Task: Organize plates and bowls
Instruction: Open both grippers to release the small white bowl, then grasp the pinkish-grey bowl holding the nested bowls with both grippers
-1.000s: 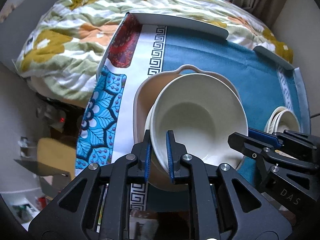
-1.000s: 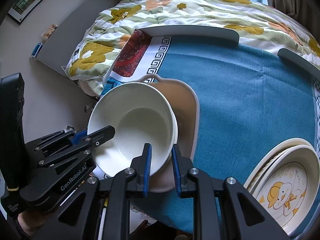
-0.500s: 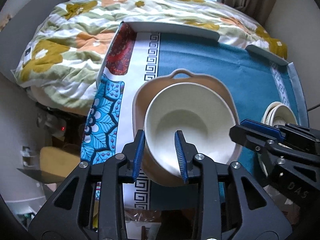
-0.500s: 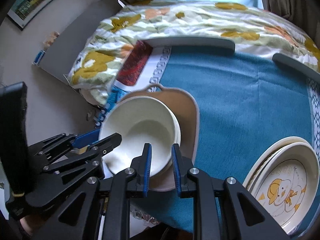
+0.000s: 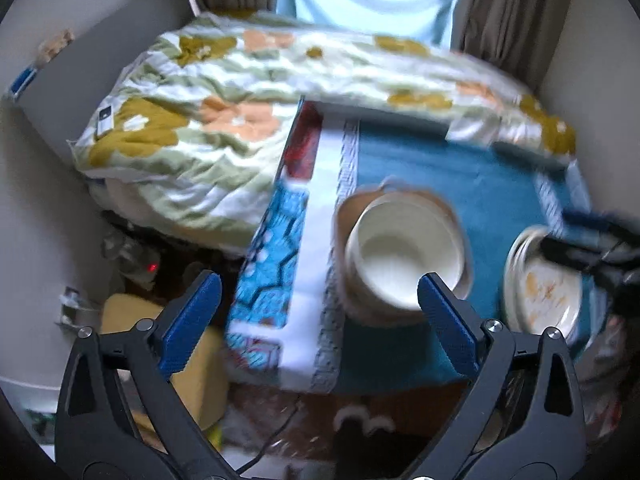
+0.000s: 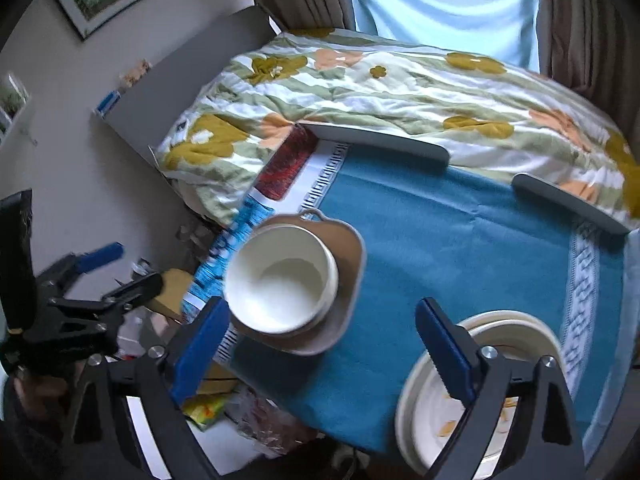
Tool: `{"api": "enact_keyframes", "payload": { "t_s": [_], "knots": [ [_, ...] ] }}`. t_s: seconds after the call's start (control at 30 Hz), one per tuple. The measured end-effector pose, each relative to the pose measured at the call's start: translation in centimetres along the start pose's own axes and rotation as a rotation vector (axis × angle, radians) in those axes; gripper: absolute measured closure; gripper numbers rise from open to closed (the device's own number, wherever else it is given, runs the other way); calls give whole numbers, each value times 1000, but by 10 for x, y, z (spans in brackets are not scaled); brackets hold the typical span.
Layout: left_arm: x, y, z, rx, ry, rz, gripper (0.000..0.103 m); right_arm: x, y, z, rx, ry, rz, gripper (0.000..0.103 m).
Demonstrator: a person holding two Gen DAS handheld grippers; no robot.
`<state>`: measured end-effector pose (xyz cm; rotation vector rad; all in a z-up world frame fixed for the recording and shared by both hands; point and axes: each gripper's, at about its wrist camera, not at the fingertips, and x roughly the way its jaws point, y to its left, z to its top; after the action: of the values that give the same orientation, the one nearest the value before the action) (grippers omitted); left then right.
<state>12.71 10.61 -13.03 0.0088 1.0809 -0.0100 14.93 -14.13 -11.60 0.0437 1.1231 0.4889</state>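
A cream bowl (image 5: 404, 248) sits nested inside a tan handled dish (image 5: 348, 220) on the blue-clothed table; both also show in the right wrist view, the bowl (image 6: 280, 276) and the dish (image 6: 348, 252). A stack of cream plates with a yellow duck print (image 5: 544, 284) lies at the table's right front, also in the right wrist view (image 6: 432, 408). My left gripper (image 5: 318, 316) is open and empty, raised above and in front of the bowl. My right gripper (image 6: 322, 344) is open and empty, between the bowl and the plates.
The table (image 6: 460, 248) has a blue cloth with patterned borders and grey edge guards (image 6: 376, 140). A floral quilt (image 6: 380, 88) lies on the bed behind it. Clutter and a yellow object (image 5: 200, 360) sit on the floor at the table's left front.
Both grippers opened, let go of the cream bowl and pulled up and back. The bowl now rests in the tan dish.
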Motion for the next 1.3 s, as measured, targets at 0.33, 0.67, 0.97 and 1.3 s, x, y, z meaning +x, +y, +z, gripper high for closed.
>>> {"api": "enact_keyframes", "payload": {
  "t_s": [0.33, 0.67, 0.97, 1.3],
  "knots": [
    [71, 10, -11, 60, 184, -80, 5, 62, -6, -17, -60, 216, -142, 9],
    [119, 4, -7, 140, 279, -114, 15, 119, -5, -17, -79, 348, -237, 17],
    [137, 4, -1, 156, 310, -156, 31, 142, -6, -16, -72, 391, -177, 51],
    [157, -16, 0, 177, 300, -189, 78, 155, -11, -19, -48, 343, -97, 74]
  ]
}}
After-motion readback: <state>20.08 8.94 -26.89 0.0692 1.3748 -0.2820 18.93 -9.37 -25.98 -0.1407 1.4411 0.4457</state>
